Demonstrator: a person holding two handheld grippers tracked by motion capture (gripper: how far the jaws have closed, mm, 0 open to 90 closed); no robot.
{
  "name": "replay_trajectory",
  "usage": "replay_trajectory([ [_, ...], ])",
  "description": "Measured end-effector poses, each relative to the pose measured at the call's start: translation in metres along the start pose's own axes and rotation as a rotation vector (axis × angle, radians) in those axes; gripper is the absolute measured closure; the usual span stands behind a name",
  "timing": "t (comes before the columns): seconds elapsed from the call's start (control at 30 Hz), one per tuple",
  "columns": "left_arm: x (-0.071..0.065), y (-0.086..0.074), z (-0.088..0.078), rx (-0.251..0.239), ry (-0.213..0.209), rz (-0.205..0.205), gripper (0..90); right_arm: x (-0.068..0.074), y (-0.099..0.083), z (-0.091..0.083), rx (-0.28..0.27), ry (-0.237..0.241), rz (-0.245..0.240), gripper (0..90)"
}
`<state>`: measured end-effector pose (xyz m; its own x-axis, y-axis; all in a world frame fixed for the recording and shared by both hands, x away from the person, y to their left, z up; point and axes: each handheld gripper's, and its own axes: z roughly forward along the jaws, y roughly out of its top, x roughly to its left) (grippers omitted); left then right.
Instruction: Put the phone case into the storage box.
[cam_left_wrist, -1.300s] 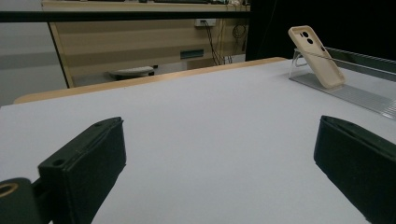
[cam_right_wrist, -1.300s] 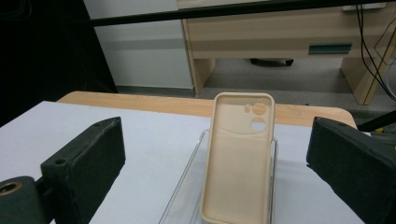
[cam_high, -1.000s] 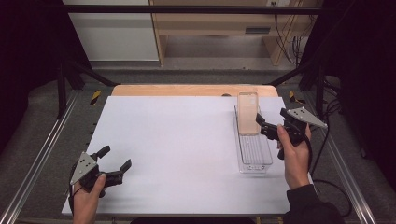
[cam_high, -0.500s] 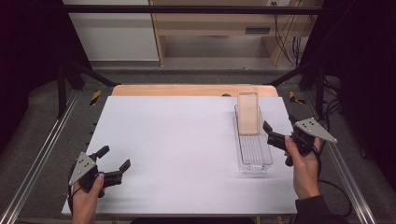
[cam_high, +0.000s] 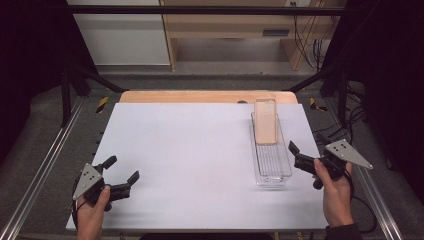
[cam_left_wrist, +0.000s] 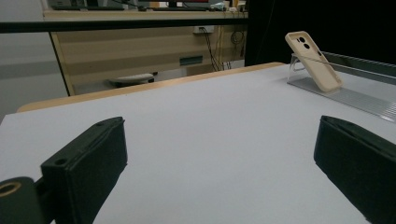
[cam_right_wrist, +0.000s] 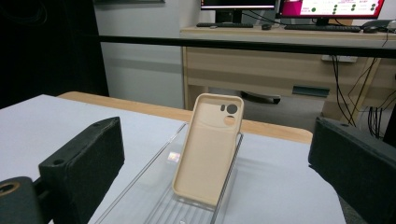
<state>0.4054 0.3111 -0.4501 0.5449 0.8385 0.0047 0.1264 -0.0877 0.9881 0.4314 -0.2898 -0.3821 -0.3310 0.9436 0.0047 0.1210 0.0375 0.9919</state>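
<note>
A beige phone case (cam_high: 266, 121) leans upright against the far end of a clear plastic tray (cam_high: 272, 172) on the right side of the white table. My right gripper (cam_high: 295, 155) is open just right of the tray's near end, and nothing is between its jaws. In the right gripper view the case (cam_right_wrist: 209, 147) stands straight ahead in the tray (cam_right_wrist: 154, 198), camera holes at the top. My left gripper (cam_high: 122, 168) rests open at the table's near left corner, far from the tray. The left gripper view has the case (cam_left_wrist: 314, 60) off to the far right.
The white table top (cam_high: 190, 150) has a wooden strip (cam_high: 200, 96) along its far edge. Metal rails (cam_high: 45, 170) run down both sides. A wooden desk (cam_right_wrist: 280, 56) with monitors stands beyond the table. Cables (cam_high: 350, 130) hang at the right.
My right gripper has drawn back from beside the tray's middle toward the near right edge, still open. The left gripper has stayed put.
</note>
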Motion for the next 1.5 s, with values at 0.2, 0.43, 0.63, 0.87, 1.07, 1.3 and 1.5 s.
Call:
replay_trajectory([
  [0.2, -0.001, 0.000, -0.001, -0.006, -0.003, -0.001, 2.2, 0.000, -0.005, -0.007, -0.006, 0.010, -0.001, 3.9],
  [0.43, -0.003, 0.000, -0.005, -0.011, -0.008, 0.002, 2.2, 0.002, -0.013, -0.014, -0.005, 0.024, 0.001, 3.9],
  [0.63, -0.004, 0.000, -0.008, -0.016, -0.014, -0.002, 2.2, 0.003, -0.021, -0.019, -0.002, 0.028, 0.008, 3.8],
  [0.87, -0.004, 0.000, -0.008, -0.017, -0.019, -0.001, 2.1, 0.003, -0.028, -0.022, -0.006, 0.032, 0.008, 3.8],
  [1.07, -0.004, 0.000, -0.008, -0.017, -0.021, -0.001, 2.1, 0.004, -0.033, -0.025, -0.011, 0.034, 0.011, 3.8],
  [1.3, -0.004, 0.000, -0.008, -0.016, -0.024, 0.000, 2.1, 0.006, -0.039, -0.028, -0.017, 0.037, 0.018, 3.7],
  [1.5, -0.005, 0.000, -0.007, -0.018, -0.028, 0.002, 2.1, 0.007, -0.044, -0.031, -0.022, 0.042, 0.024, 3.7],
])
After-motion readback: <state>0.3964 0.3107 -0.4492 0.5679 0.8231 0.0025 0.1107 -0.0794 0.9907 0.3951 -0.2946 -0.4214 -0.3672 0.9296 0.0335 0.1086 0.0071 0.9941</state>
